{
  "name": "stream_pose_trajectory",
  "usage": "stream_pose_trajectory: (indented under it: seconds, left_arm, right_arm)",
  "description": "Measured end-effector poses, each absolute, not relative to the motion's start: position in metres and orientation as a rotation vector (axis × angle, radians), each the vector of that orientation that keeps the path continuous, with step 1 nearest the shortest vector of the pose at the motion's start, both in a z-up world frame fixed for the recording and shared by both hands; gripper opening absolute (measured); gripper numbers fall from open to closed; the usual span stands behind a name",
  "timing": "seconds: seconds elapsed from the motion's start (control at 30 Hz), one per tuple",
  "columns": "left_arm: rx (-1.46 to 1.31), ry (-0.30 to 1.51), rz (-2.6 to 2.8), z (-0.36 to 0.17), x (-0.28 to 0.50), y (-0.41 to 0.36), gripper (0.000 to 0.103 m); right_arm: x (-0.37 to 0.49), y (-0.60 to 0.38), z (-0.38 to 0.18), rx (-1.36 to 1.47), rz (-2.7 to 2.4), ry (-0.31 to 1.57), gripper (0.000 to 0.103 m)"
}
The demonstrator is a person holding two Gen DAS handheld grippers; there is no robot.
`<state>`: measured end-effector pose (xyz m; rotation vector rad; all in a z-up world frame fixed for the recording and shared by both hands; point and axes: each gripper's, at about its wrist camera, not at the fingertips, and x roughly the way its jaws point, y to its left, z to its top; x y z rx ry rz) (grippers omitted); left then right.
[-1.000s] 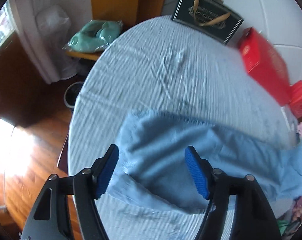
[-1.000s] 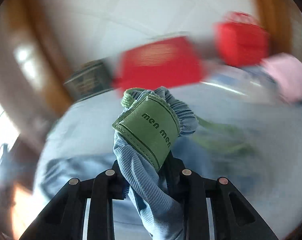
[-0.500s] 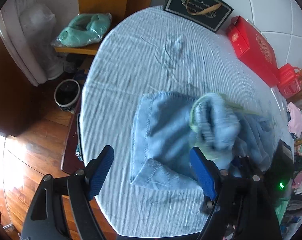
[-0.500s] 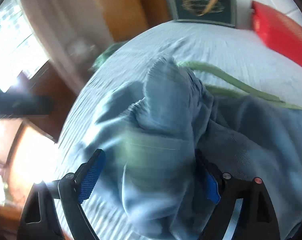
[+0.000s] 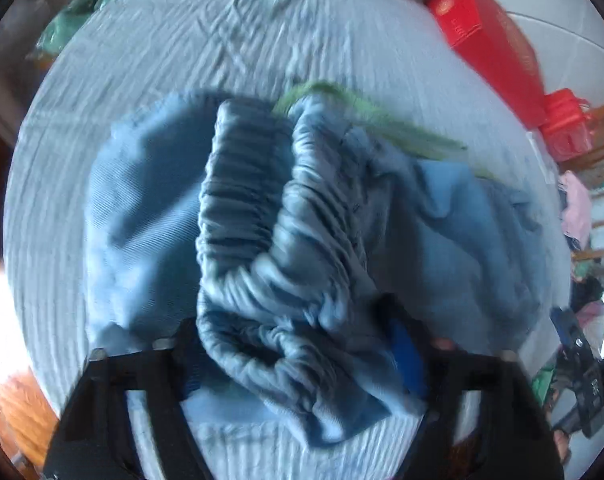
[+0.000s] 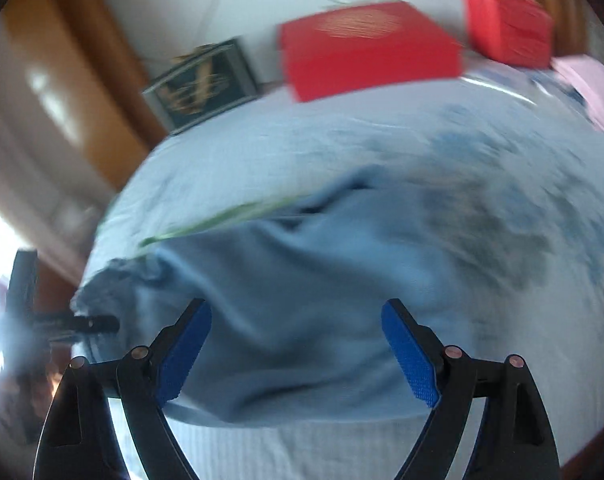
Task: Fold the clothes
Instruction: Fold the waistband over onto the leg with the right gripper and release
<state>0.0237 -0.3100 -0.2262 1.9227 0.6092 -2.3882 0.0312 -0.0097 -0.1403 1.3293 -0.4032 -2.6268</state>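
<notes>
- Left wrist view: my left gripper (image 5: 298,344) has the blue pants (image 5: 142,216) waistband bunched between its jaws, though how tight, can't tell. Pants spread toward 12 o'clock on the table (image 5: 182,40), lifted edge ready for folding.
- Right wrist view: my right gripper (image 6: 298,354) gapes wide, holding nothing, pants (image 6: 321,280) lying under it.

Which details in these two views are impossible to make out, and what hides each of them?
1. Left tongs, left wrist view: the bunched waistband of the blue trousers covers the pads, so the grip cannot be judged.
2. Print on the red box, right wrist view: motion blur.
3. Dark framed box, right wrist view: lettering blurred.
4. Far end of the green drawstring, left wrist view: tucked under fabric.
</notes>
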Motion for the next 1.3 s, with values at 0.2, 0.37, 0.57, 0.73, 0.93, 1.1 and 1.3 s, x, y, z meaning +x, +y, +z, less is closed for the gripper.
stream_pose_trajectory:
  seconds: [0.2, 0.37, 0.57, 0.73, 0.93, 1.1, 1.3]
  left_arm:
    - [1.647, 0.445, -2.571, -0.139, 0.038, -0.31, 0.029]
    - [1.503, 0.292, -2.56, -0.12, 0.07, -0.347, 0.031]
    - [1.765, 0.35, -2.377, -0.187, 0.073, -0.377, 0.044]
    - [1.55, 0.392, -2.526, -0.12, 0.094, -0.383, 0.071]
    - [1.532, 0.43, -2.616, -0.113, 0.069, -0.366, 0.08]
    - [1.671, 0.341, -2.433, -0.184, 0.037, -0.36, 0.08]
    - [1.693, 0.181, -2.405, -0.206, 0.048, -0.357, 0.08]
  right_arm:
    - [0.025, 0.051, -0.154, 1.427, -2.7, -0.527, 0.088]
    - [0.021, 0.063, -0.149, 1.424, -2.675, -0.571, 0.088]
    - [0.013, 0.047, -0.151, 1.49, -2.635, -0.481, 0.088]
    - [-0.003, 0.039, -0.143, 1.474, -2.609, -0.453, 0.066]
    - [-0.043, 0.016, -0.149, 1.455, -2.491, -0.481, 0.034]
    - [-0.062, 0.023, -0.182, 1.595, -2.498, -0.462, 0.034]
    - [-0.029, 0.068, -0.195, 1.699, -2.566, -0.596, 0.051]
